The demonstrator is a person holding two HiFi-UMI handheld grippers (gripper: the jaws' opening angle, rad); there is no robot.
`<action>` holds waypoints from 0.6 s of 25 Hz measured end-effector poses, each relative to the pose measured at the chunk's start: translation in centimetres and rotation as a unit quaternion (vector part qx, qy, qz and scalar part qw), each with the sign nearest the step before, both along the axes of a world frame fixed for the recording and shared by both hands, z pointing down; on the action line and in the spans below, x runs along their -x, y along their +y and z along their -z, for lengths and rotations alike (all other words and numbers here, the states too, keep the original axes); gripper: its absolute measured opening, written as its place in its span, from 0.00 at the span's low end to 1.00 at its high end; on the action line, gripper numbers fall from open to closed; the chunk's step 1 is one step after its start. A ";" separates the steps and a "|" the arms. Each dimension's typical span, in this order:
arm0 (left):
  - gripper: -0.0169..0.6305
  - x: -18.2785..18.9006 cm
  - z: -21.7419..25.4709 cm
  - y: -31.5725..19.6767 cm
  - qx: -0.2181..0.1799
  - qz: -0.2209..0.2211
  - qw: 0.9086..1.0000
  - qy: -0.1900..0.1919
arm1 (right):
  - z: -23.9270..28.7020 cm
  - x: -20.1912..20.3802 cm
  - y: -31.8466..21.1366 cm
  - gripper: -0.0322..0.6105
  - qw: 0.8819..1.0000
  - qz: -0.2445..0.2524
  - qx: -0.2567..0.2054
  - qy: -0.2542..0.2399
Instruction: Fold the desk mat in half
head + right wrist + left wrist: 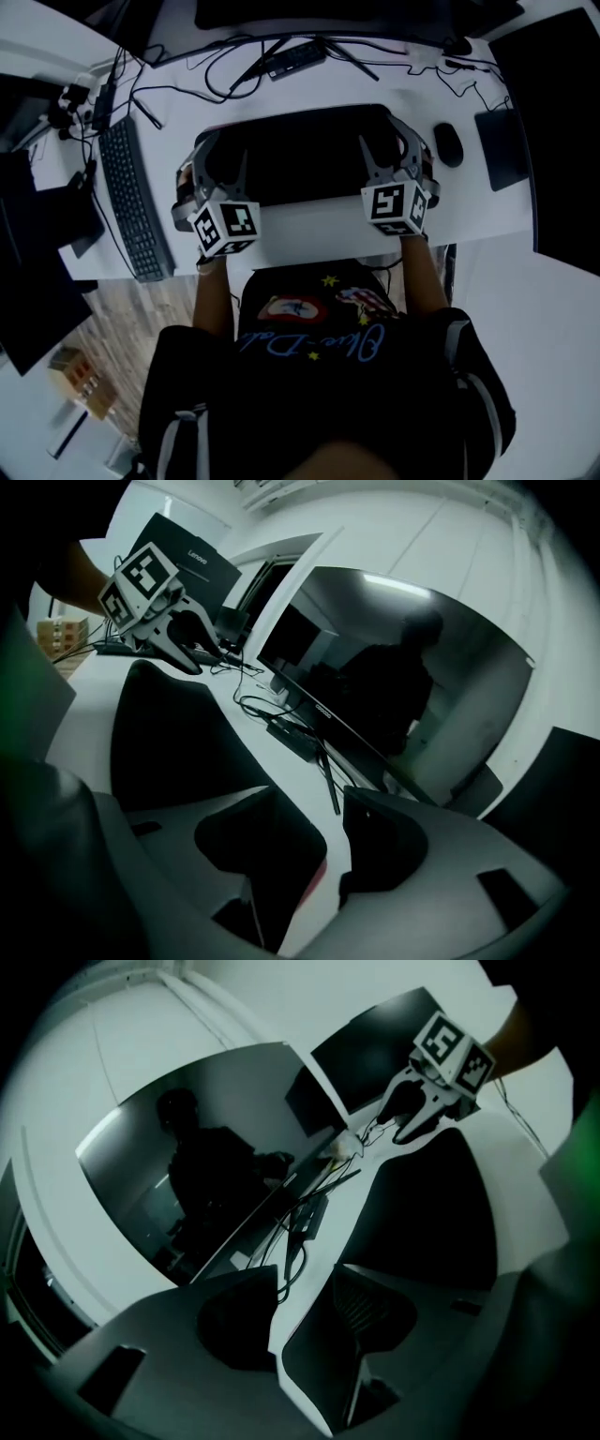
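- The mat (300, 155) lies on the tabletop (309, 230) in front of you, between the keyboard (136, 202) and the mouse (448, 143). It reads as one compact dark slab, with a bare white strip between its near edge and you.
- From that shape, the fold looks made, with the near half laid over the far half. The frames are too dark to show the two layers or how well their edges match.
- Your left claw (305, 1283) stands apart at the mat's left end. Only white tabletop shows between its jaws, and it grips nothing.
- Your right claw (314, 803) is also apart and empty, at the mat's right end.
- What seems left is small: check that the edges line up, flatten the crease if it springs, then pull both claws clear.
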State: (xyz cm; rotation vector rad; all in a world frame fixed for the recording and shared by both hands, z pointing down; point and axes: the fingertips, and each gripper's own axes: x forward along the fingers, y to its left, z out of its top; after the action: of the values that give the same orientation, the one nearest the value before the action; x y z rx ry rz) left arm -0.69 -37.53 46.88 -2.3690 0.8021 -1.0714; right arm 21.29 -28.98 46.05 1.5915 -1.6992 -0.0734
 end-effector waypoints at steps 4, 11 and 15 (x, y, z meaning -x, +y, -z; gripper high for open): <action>0.18 -1.6 0.9 4.5 0.007 -0.079 0.997 -0.002 | 0.4 -0.7 5.4 0.34 0.999 -0.040 0.015 -0.006; 0.08 -3.7 -1.8 11.5 0.067 -0.177 0.981 -0.044 | -3.5 0.3 12.2 0.34 0.993 -0.010 0.108 0.044; 0.22 -3.4 -3.0 13.6 0.080 -0.196 0.975 -0.068 | -5.7 0.2 13.3 0.34 0.987 0.008 0.144 0.067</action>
State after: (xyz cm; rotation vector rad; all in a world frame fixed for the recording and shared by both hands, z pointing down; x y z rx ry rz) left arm 2.72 -23.96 49.91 -2.4132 0.1898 -1.1436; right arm 21.10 -15.69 51.72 1.3294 -1.5412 0.0533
